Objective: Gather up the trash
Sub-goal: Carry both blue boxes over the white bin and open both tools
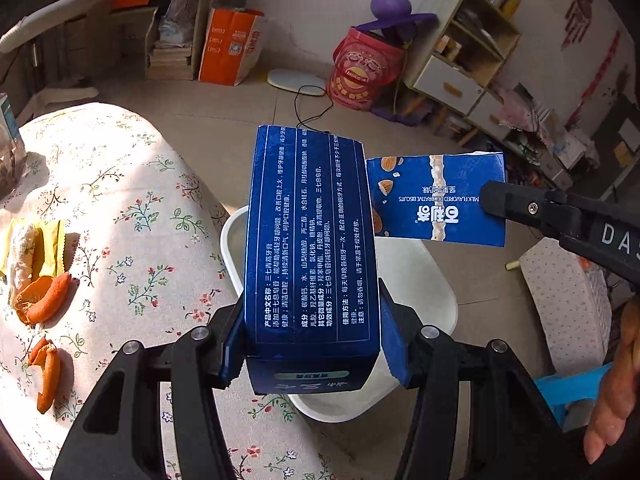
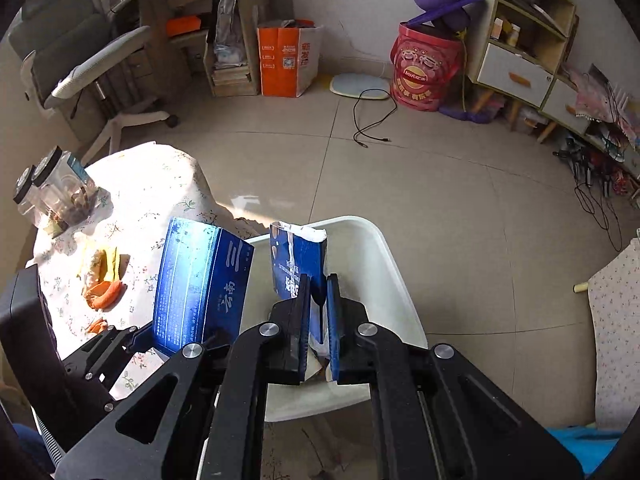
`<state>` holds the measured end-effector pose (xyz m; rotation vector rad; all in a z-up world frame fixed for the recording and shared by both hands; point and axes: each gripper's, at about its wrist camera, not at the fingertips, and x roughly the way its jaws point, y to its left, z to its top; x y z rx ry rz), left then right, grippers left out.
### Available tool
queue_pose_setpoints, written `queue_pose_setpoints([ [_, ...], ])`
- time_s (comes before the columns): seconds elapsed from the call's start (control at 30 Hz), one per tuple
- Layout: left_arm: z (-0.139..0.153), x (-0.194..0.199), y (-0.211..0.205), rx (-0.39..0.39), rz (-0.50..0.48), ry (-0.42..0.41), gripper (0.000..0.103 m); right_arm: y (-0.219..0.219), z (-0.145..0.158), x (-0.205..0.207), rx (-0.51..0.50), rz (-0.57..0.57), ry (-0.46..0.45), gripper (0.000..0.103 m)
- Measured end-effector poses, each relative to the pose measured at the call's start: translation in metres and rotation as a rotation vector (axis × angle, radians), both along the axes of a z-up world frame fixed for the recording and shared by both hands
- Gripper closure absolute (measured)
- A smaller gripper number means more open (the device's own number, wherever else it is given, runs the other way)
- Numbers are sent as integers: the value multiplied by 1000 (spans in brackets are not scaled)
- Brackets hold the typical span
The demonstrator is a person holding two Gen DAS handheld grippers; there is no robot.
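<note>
My left gripper [image 1: 312, 316] is shut on a dark blue toothpaste box [image 1: 312, 240] and holds it above the white bin [image 1: 420, 280]. The box also shows in the right wrist view [image 2: 200, 284], with the left gripper [image 2: 176, 340] below it. My right gripper [image 2: 318, 284] is shut on a blue biscuit wrapper [image 2: 298, 256] over the white bin [image 2: 376, 256]. In the left wrist view the wrapper [image 1: 436, 200] hangs to the right of the box, pinched by the right gripper [image 1: 486, 196]. Orange peels [image 1: 44, 300] and a yellow wrapper [image 1: 44, 252] lie on the floral tablecloth [image 1: 132, 208].
Two glass jars [image 2: 52, 192] stand at the table's far left. A floral stool [image 2: 616, 320] is on the right. On the tiled floor farther off are an office chair [image 2: 88, 80], an orange paper bag [image 2: 286, 60], a red bucket [image 2: 424, 68], a black cable [image 2: 372, 120] and shelves [image 2: 524, 40].
</note>
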<state>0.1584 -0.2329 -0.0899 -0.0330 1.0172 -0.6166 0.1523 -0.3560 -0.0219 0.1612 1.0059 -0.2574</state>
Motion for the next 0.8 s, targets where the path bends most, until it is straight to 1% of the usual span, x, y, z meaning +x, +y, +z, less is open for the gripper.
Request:
queue_pose_setpoints([
  [0.23, -14, 1, -10, 9, -29, 35, 48, -10, -11, -2, -17, -16, 42, 96],
  [0.3, -18, 2, -9, 0, -34, 55, 47, -12, -13, -3, -19, -23, 51, 95],
  [0.43, -24, 2, -9, -4, -37, 70, 47, -11, -15, -2, -24, -26, 58, 95],
  [0.5, -26, 4, -9, -20, -40, 96, 47, -10, -18, -1, -29, -23, 74, 91],
  [0.53, -27, 6, -8, -26, -38, 109, 46, -9, -20, 0, -39, -25, 85, 84],
  [0.57, -28, 6, -7, -19, -28, 109, 46, -8, -22, 1, -51, -25, 90, 71],
  [0.6, -27, 6, -6, -21, -28, 113, 43, -6, -22, 1, -63, -21, 89, 66],
  [0.63, -26, 6, -4, -21, -26, 110, 43, -3, -21, 1, -75, -16, 85, 65],
  [0.7, -25, 7, 1, -22, -17, 112, 43, 1, -19, 1, -100, -7, 81, 64],
  [0.8, -22, 9, 8, -36, 3, 120, 42, 5, -16, 3, -110, -1, 70, 62],
])
